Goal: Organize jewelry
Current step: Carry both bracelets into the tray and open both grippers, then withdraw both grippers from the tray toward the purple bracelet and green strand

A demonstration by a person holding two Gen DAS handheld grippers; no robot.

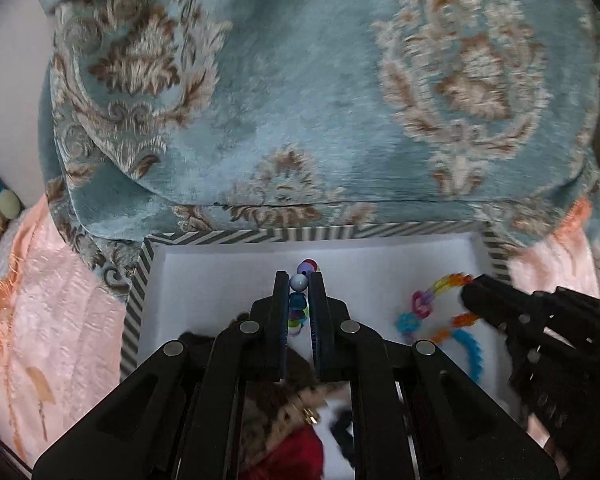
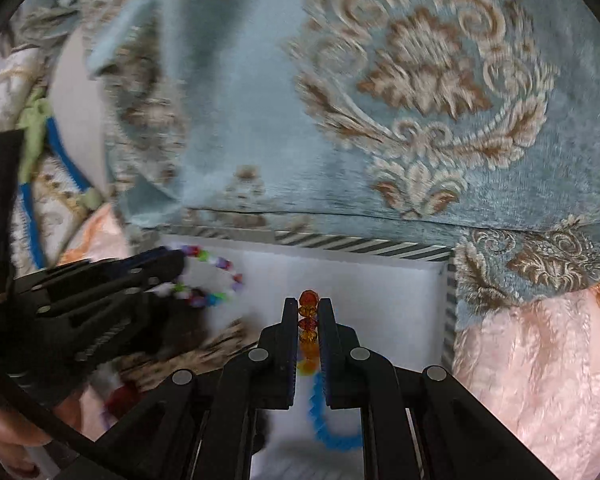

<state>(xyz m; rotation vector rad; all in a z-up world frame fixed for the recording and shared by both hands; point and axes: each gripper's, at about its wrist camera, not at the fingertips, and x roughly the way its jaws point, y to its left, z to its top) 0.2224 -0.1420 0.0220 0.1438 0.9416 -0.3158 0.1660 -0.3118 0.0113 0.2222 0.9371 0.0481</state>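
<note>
Clamped between the fingers of my left gripper [image 1: 299, 280], a round-bead bracelet [image 1: 300, 276] hangs over the white floor of the striped-rim box [image 1: 260, 236], toward its far edge.

Right view: my right gripper [image 2: 308, 306] pinches an amber-and-blue faceted bracelet [image 2: 308, 320] over the same box. Neither is laid down yet, so I judge the sorting unfinished.

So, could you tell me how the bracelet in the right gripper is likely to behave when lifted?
The bracelet would probably hang floppy: its blue part already droops in a curve behind the right gripper. It looks light, being small plastic-like beads. The faceted, glossy beads might slip between the fingers.
</note>
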